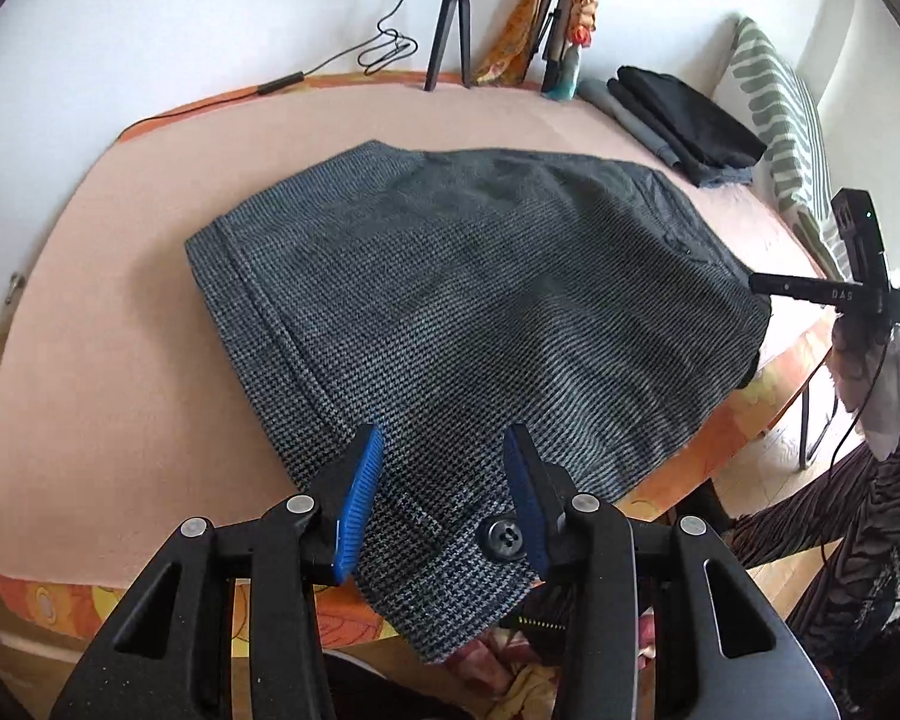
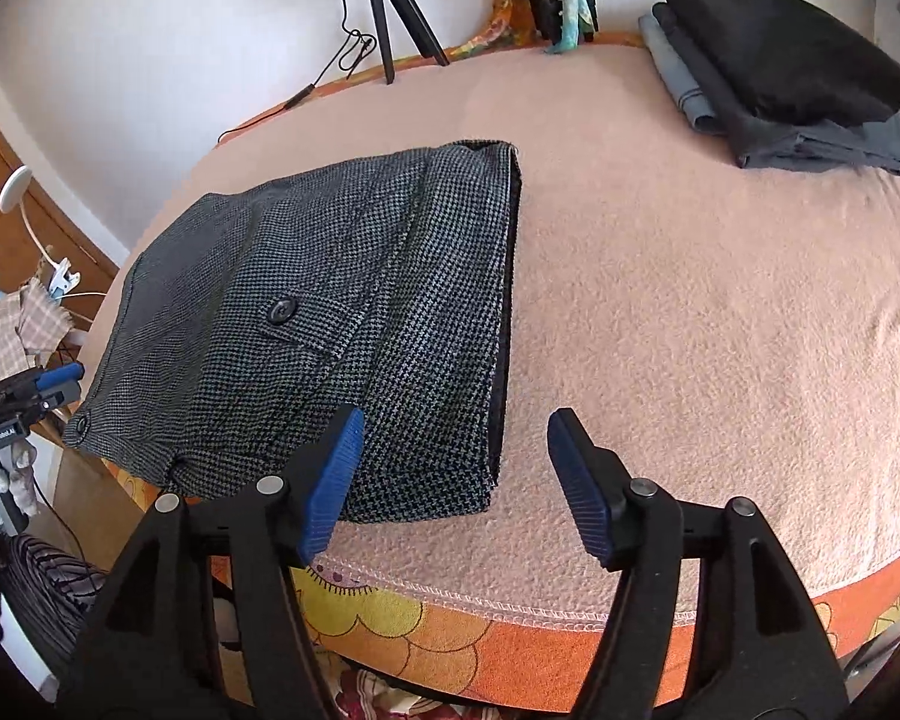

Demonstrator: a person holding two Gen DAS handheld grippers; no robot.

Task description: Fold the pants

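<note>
Pants (image 1: 450, 312), grey houndstooth, folded flat on the pink blanket (image 2: 720, 312) over the bed, waistband corner spilling past the near edge. Nearest, left hand-held gripper (image 1: 444, 498) poised over that corner, blue pads (image 1: 360, 510) parted either side of the cloth and black button (image 1: 501, 537), not pressing. Right hand-held gripper (image 2: 453, 486) spread wide at the folded leg end, nothing between its jaws but blanket and the fabric's edge, no grip. Further back, stack of dark folded clothes (image 2: 792, 66) well apart from the pants. Beyond, against the white wall, small black tripod (image 1: 453, 30) with trailing cable.
</note>
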